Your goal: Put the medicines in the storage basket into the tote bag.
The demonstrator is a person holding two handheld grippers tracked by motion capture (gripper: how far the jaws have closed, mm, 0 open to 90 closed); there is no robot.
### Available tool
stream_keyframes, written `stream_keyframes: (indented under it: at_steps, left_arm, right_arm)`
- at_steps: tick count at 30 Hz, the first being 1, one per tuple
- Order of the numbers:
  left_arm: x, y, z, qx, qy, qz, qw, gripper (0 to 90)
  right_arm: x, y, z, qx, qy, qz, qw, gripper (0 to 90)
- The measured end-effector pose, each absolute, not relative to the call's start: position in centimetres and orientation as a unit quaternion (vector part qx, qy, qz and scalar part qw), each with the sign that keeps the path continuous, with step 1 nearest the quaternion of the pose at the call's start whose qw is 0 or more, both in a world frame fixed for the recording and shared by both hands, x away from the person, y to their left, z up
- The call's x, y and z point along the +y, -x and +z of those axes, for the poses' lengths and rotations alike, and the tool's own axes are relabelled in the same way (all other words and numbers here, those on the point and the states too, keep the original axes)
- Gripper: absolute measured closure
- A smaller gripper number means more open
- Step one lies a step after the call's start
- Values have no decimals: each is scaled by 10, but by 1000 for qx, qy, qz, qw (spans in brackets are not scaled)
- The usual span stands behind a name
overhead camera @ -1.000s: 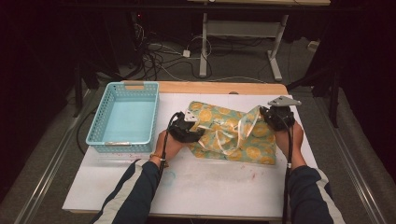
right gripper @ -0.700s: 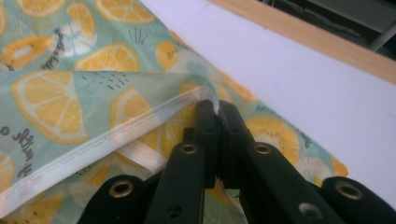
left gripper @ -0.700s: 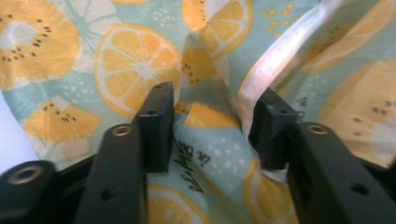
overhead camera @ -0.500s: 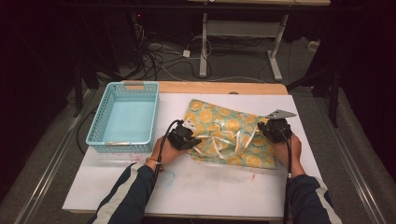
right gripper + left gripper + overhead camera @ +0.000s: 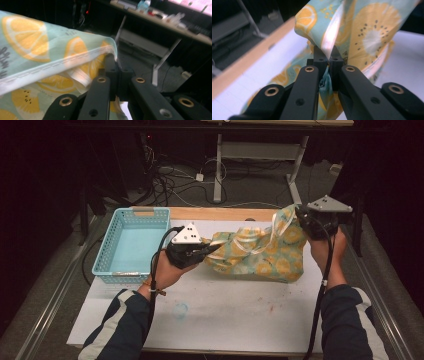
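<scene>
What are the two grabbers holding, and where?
Both pinch the lemon-print cloth: the left gripper at its left edge, the right gripper at a hemmed top corner.

This is looking like a lab or recording workroom: a white work table (image 5: 215, 320) is standing on grey flooring, cables (image 5: 170, 185) are trailing across the floor behind it, and a cluttered desk (image 5: 160, 18) is sitting in darkness.
</scene>
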State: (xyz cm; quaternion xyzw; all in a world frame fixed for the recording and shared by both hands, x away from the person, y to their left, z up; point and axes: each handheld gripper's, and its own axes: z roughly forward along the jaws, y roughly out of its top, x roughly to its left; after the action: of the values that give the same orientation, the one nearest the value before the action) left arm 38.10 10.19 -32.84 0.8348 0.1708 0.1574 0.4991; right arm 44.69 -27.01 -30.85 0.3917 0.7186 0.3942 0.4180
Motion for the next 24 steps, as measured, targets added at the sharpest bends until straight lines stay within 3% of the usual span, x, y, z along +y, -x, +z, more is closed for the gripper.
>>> stream_keyframes:
  at_steps: [5,10,24]
  left_arm:
    - [107,-368,-306,161,-822,184,514,867]
    - [109,-366,-308,165,-814,205,517,862]
    - [111,-396,-347,232,-814,244,474,845]
  right_arm:
    - [-264,-450,-278,707,-380,398,445,897]
    - [-255,-454,-265,702,-373,397,459,897]
    - [-242,-478,-280,712,-385,384,444,895]
